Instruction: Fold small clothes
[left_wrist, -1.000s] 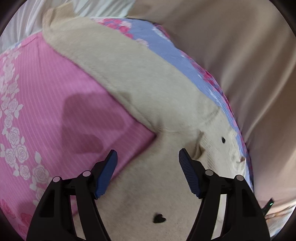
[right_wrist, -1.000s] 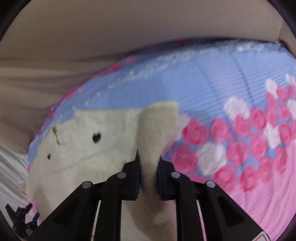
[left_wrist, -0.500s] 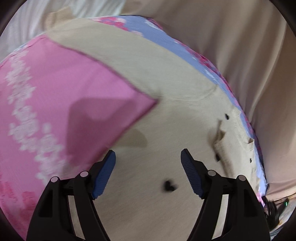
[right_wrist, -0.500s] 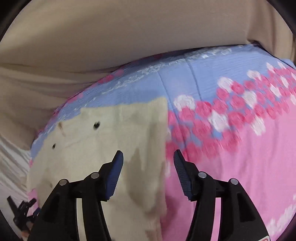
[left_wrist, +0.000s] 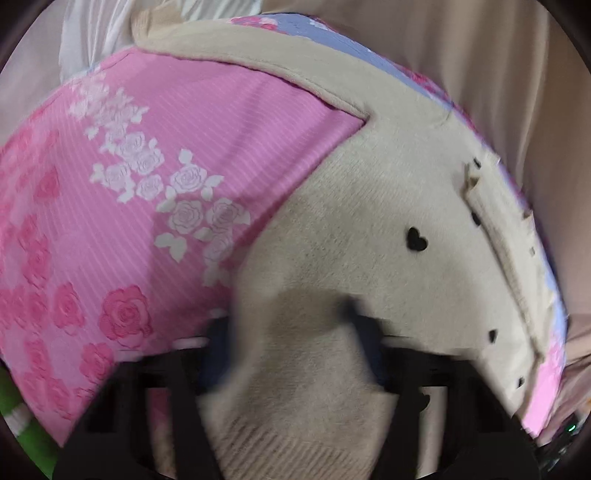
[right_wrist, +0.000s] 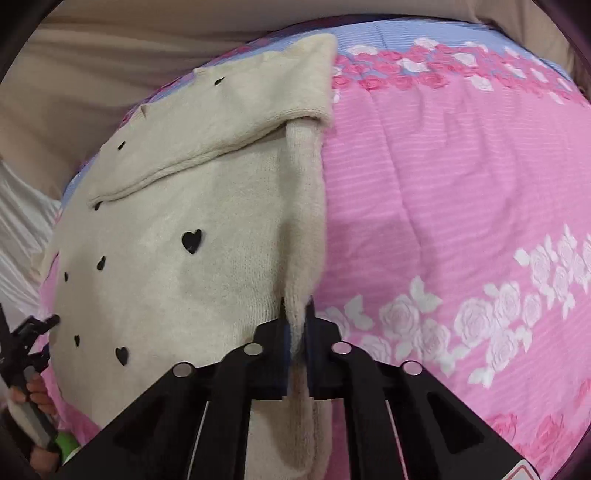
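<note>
A small cream knit sweater (right_wrist: 207, 206) with black hearts lies spread on a pink floral bedspread (right_wrist: 461, 192). One sleeve is folded across its chest. My right gripper (right_wrist: 297, 332) is shut on the sweater's right bottom edge, a ridge of knit pinched between the jaws. In the left wrist view the sweater (left_wrist: 388, 221) fills the right side, its other sleeve stretched out toward the top left. My left gripper (left_wrist: 288, 354) is blurred and open, straddling the sweater's ribbed hem. The left gripper also shows in the right wrist view (right_wrist: 26, 347), at the left edge.
The bedspread (left_wrist: 147, 184) has a blue band with roses along its far side (right_wrist: 424, 37). Beige fabric (right_wrist: 92, 55) hangs beyond the bed. White cloth (left_wrist: 96, 29) lies at the far left. Something green (left_wrist: 22, 435) shows at the bottom left.
My right gripper was shut on a sleeve, opened after laying it across the chest, and has now shut on the sweater's bottom edge. My left gripper moved down from the armpit to the hem.
</note>
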